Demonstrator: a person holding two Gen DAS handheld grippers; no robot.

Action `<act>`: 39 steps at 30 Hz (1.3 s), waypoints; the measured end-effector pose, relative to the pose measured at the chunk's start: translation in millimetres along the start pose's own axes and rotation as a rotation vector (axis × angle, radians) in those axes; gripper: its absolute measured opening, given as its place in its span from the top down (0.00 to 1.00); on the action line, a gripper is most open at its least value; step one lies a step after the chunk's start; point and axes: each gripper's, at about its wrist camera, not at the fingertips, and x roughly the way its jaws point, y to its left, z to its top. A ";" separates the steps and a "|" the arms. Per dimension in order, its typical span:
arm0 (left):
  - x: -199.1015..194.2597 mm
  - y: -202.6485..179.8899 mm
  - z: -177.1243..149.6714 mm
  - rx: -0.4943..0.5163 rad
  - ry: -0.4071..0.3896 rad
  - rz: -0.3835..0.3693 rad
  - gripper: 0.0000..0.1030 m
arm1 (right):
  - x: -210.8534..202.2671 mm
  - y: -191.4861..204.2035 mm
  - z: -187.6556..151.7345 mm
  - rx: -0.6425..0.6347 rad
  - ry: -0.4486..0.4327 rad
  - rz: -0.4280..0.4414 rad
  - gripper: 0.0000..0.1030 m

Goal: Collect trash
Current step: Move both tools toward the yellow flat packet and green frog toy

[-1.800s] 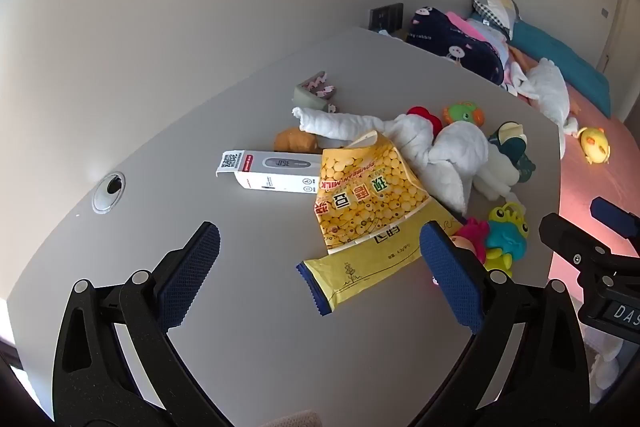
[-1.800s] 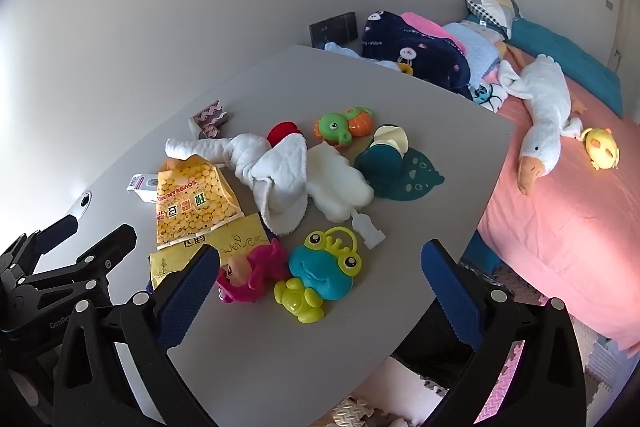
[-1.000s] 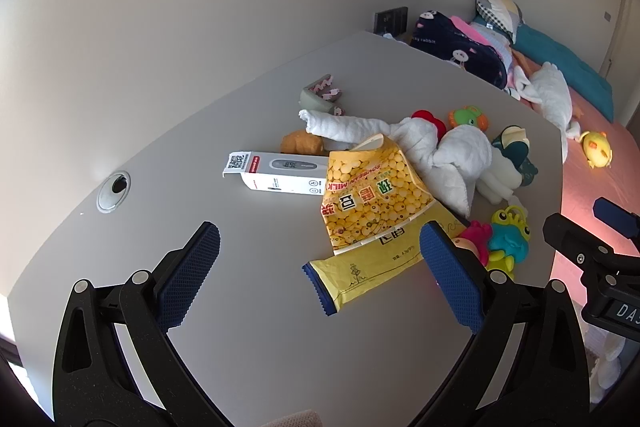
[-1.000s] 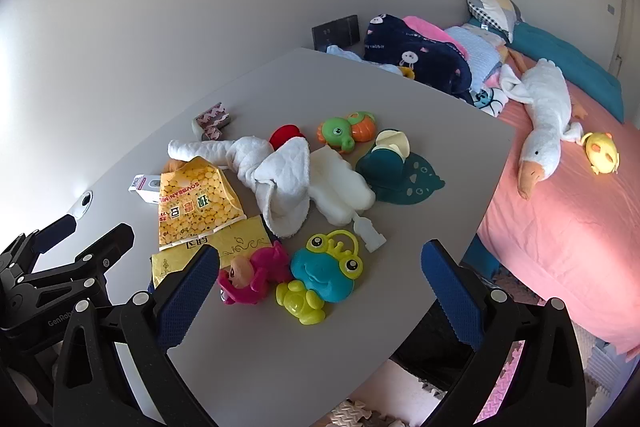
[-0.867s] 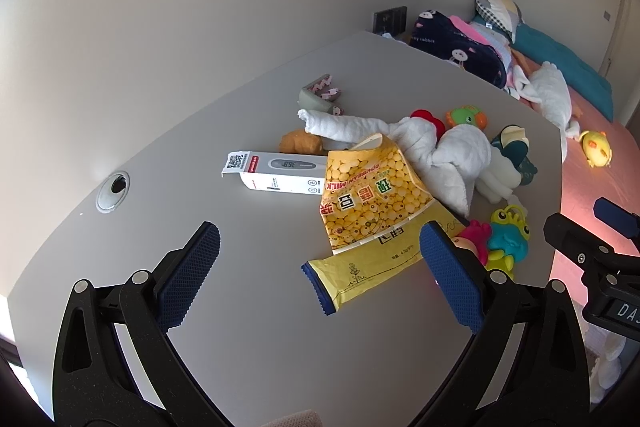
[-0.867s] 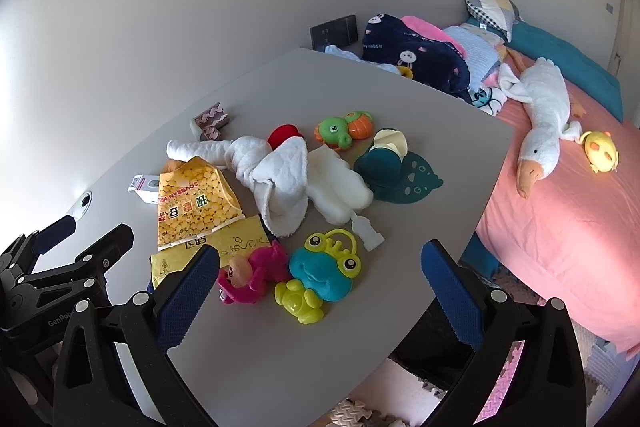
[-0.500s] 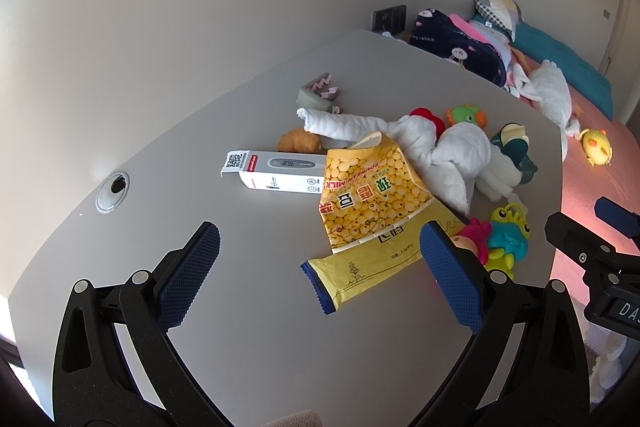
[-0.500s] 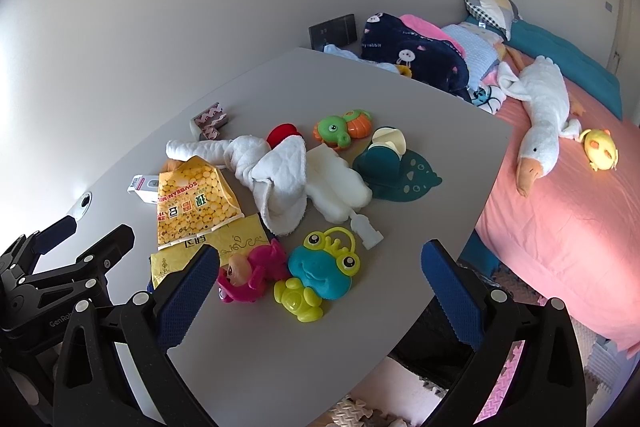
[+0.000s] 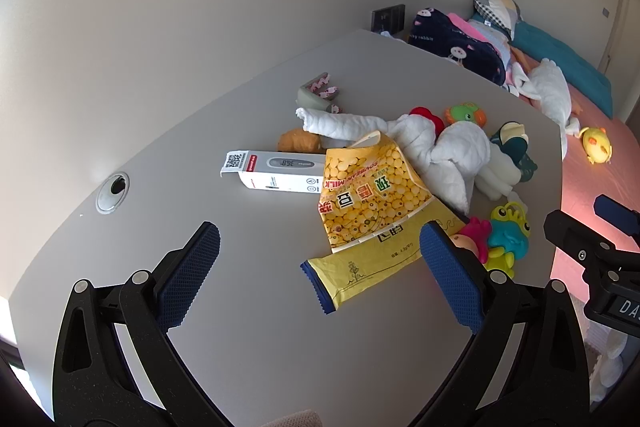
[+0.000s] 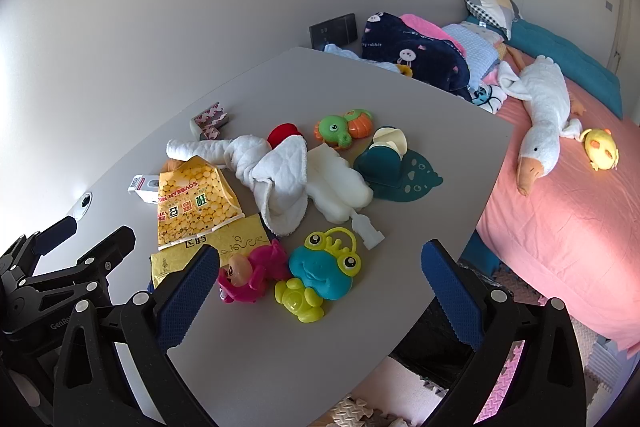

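Grey table (image 9: 248, 339) with yellow soy-milk wrappers (image 9: 370, 197); both tools (image 9: 320, 279) (image 10: 320, 287) wide open, empty.

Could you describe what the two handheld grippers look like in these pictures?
Both look alike. The left gripper and the right gripper each have two matte black, skeleton-like arms with triangular cut-outs and silver screw heads. Their fingers carry dark blue pads with a fine knurled texture. White lettering shows on the black bodies, only partly legible. No cables, hands or sleeves are visible.
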 end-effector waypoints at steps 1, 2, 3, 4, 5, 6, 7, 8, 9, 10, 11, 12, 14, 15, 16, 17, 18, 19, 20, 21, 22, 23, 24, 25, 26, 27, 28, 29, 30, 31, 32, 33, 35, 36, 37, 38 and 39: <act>0.3 -0.1 -0.4 0.000 0.000 0.001 0.06 | 0.1 0.1 0.0 0.000 0.000 0.000 0.03; 0.6 -0.3 -1.0 0.001 0.000 0.001 0.06 | 0.0 0.0 0.0 0.000 0.001 -0.001 0.03; 0.8 -0.4 -1.1 0.001 0.000 0.000 0.06 | 0.0 0.1 -0.1 0.001 0.001 -0.001 0.03; 0.8 -0.4 -1.1 0.001 0.000 0.000 0.06 | 0.5 -0.6 -1.4 0.002 0.001 0.000 0.03; 1.9 -1.2 -1.2 0.005 0.002 0.000 0.06 | 0.2 -1.0 -2.5 0.002 0.001 -0.001 0.03; 2.2 -1.5 -1.6 0.006 0.003 0.001 0.06 | 0.2 -0.9 -2.4 0.002 0.001 -0.001 0.03; 2.5 -1.6 -2.0 0.007 0.003 0.001 0.06 | 0.2 -1.0 -2.3 0.002 0.000 0.000 0.03; 2.9 -1.4 -2.4 0.008 0.003 0.002 0.06 | 0.1 -1.2 -2.4 0.002 0.000 0.000 0.03; 3.2 -1.4 -2.3 0.009 0.003 0.003 0.06 | 0.0 -1.3 -2.5 0.003 0.001 0.000 0.03; 3.8 -1.0 -2.8 0.009 0.004 0.003 0.06 | 0.3 -0.9 -2.1 0.002 0.001 0.000 0.03; 3.6 -0.9 -2.3 0.010 0.005 0.003 0.06 | 0.2 -1.0 -2.2 0.002 0.001 0.000 0.03; 3.4 -1.0 -2.2 0.010 0.004 0.004 0.06 | 0.3 -0.8 -2.0 0.002 0.001 0.000 0.03; 3.6 -0.9 -2.3 0.009 0.005 0.004 0.06 | 0.4 -1.1 -2.8 0.002 0.002 0.000 0.03; 3.4 -0.7 -2.1 0.009 0.006 0.003 0.06 | 0.4 -1.4 -3.7 0.002 0.002 0.001 0.03; 3.8 -0.5 -2.5 0.010 0.006 0.003 0.06 | 0.8 -1.0 -3.7 0.001 0.002 0.000 0.03; 3.4 -0.8 -2.4 0.011 0.005 0.004 0.06 | 0.7 -1.1 -3.8 0.001 0.002 0.000 0.03; 3.7 -1.2 -1.9 0.013 0.005 0.004 0.06 | 0.6 -1.3 -3.9 0.002 0.003 0.000 0.03; 4.1 -1.1 -2.2 0.014 0.006 0.004 0.06 | 0.8 -0.8 -3.2 0.002 0.003 0.000 0.03; 4.1 -1.5 -1.7 0.015 0.007 0.004 0.06 | 0.8 -0.8 -3.3 0.002 0.003 0.000 0.03; 4.2 -1.7 -1.6 0.016 0.008 0.004 0.06 | 0.7 -0.8 -3.5 0.001 0.003 0.000 0.03; 3.9 -1.7 -1.4 0.017 0.009 0.004 0.06 | 0.9 -0.5 -2.7 0.001 0.004 0.001 0.03; 4.1 -1.8 -1.4 0.017 0.009 0.004 0.06 | 0.6 -1.0 -3.4 0.001 0.004 0.001 0.03; 4.1 -2.0 -1.2 0.018 0.010 0.004 0.06 | 1.0 -0.9 -4.3 0.001 0.005 0.001 0.03; 4.5 -2.0 -1.2 0.019 0.011 0.003 0.06 | 1.9 -0.6 -4.7 0.001 0.006 0.001 0.03; 4.5 -2.6 -0.8 0.021 0.013 0.003 0.06 | 1.8 -0.7 -5.0 0.001 0.007 0.000 0.03; 5.0 -3.0 -0.8 0.022 0.014 0.001 0.06 | 1.7 -0.7 -4.6 0.002 0.006 0.001 0.03; 5.8 -2.9 -1.0 0.022 0.018 -0.004 0.06 | 1.9 -0.7 -5.6 0.003 0.009 0.001 0.03; 6.4 -2.9 -1.1 0.021 0.021 -0.008 0.06 | 4.1 -1.1 -6.6 0.006 0.013 0.002 0.03; 7.4 -2.4 -1.4 0.019 0.026 -0.012 0.06 | 5.8 -1.7 -7.6 0.008 0.018 0.003 0.03; 8.8 -1.8 -1.7 0.017 0.031 -0.015 0.06 | 7.6 -2.3 -8.5 0.011 0.024 0.004 0.03; 10.4 -1.0 -2.3 0.015 0.037 -0.017 0.06 | 8.5 -3.1 -9.8 0.014 0.028 0.006 0.03; 11.6 -0.1 -2.7 0.012 0.040 -0.017 0.06 | 9.6 -3.9 -10.7 0.016 0.033 0.008 0.03; 14.2 2.4 -3.9 0.005 0.048 -0.017 0.06 | 12.0 -5.8 -12.4 0.023 0.045 0.012 0.03; 15.6 3.5 -4.8 0.002 0.051 -0.019 0.06 | 14.1 -6.5 -12.3 0.027 0.054 0.016 0.03; 17.2 4.2 -5.8 0.001 0.054 -0.021 0.06 | 16.0 -7.4 -13.1 0.032 0.063 0.023 0.03; 19.5 5.0 -7.1 0.001 0.060 -0.023 0.06 | 17.9 -8.4 -14.8 0.037 0.072 0.028 0.03; 22.7 5.3 -8.7 0.004 0.068 -0.027 0.06 | 20.4 -8.9 -14.0 0.044 0.083 0.032 0.03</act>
